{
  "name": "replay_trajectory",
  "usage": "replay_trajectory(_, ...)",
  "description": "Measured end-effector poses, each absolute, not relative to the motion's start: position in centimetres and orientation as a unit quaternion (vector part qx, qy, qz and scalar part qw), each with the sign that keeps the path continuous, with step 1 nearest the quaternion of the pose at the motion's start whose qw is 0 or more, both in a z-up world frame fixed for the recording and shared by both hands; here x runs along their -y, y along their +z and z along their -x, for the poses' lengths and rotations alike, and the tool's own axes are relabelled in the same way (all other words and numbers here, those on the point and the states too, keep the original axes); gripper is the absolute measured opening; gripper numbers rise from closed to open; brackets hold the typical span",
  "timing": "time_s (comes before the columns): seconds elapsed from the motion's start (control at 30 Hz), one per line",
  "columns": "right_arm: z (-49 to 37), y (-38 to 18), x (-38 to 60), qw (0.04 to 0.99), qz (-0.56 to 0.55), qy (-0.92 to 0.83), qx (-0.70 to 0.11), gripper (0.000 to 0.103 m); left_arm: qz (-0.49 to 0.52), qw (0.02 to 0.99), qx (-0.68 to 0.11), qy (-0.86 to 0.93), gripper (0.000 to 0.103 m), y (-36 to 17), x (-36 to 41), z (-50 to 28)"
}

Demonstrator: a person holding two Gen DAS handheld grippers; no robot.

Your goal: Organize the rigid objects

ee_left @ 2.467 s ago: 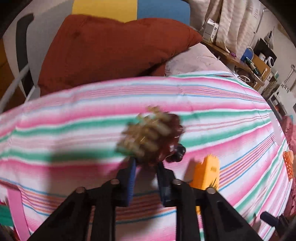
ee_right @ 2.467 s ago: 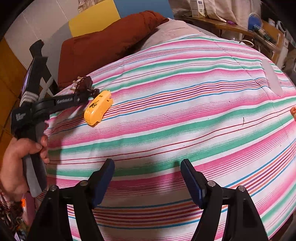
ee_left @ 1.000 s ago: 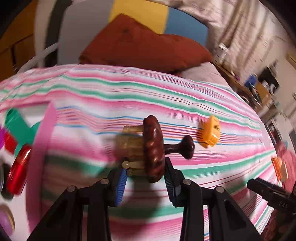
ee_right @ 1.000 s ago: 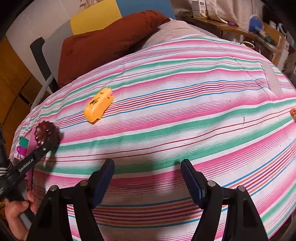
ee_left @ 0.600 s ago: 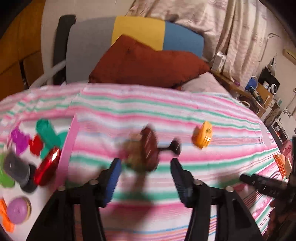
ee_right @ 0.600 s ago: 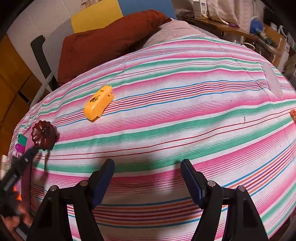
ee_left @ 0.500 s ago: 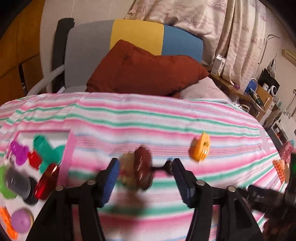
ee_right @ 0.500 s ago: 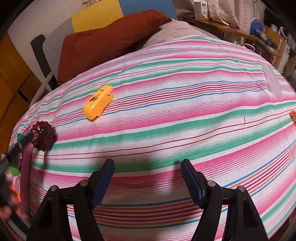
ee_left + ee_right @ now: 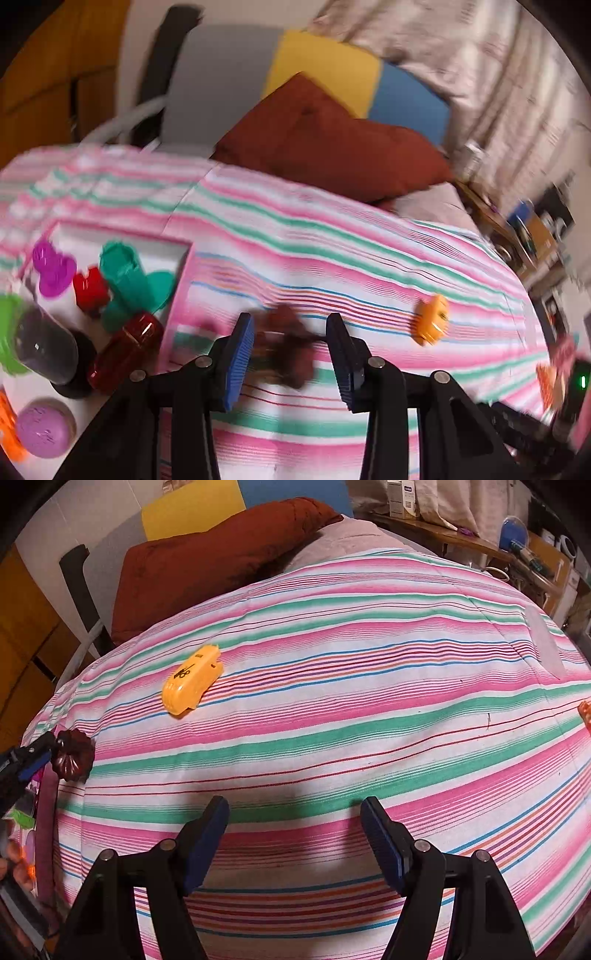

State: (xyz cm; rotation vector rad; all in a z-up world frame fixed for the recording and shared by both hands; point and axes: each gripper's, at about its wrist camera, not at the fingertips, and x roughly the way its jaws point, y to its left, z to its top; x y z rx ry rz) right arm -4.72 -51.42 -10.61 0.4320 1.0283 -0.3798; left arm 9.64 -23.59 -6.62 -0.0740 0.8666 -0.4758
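Wooden massager [image 9: 284,343] lies blurred between the left claw's [image 9: 290,354] wide-open, empty jaws — beside the tray [image 9: 177,291]; next, regrasp it. Right claw [image 9: 295,834] gapes empty.

Brown massager [image 9: 284,343] motion-blurred; orange piece [image 9: 585,710] cut by edge.

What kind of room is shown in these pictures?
Probably a bedroom: a bed under a striped bedspread, a rust-brown pillow at its head, and a cluttered wooden side table beside it.
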Motion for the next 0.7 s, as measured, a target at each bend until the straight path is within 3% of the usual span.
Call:
replay_trajectory(0.23, 5.1, -10.5, 51.5, 0.831, -0.204, -0.184, -0.484, 0.075, -0.124, 0.902, -0.322, -0.259, 0.049, -5.2, 27.3, -4.6)
replay_trajectory(0.53, 5.3, -10.2, 51.2, 0.837, -0.196, -0.176, -0.48, 0.075, -0.123, 0.89, -0.377, -0.226, 0.049, -8.1, 27.8, -8.4)
replay_trajectory(0.63, 5.2, -10.2, 51.0, 0.839, -0.194, -0.172, -0.479, 0.075, -0.121, 0.891, -0.374, -0.23, 0.026, -8.6, 27.7, -8.8)
replay_trajectory(0.7, 5.0, -10.3, 51.0, 0.838, -0.193, -0.172, -0.48, 0.075, -0.114, 0.889, -0.374, -0.238, 0.024, -8.5, 27.5, -8.7)
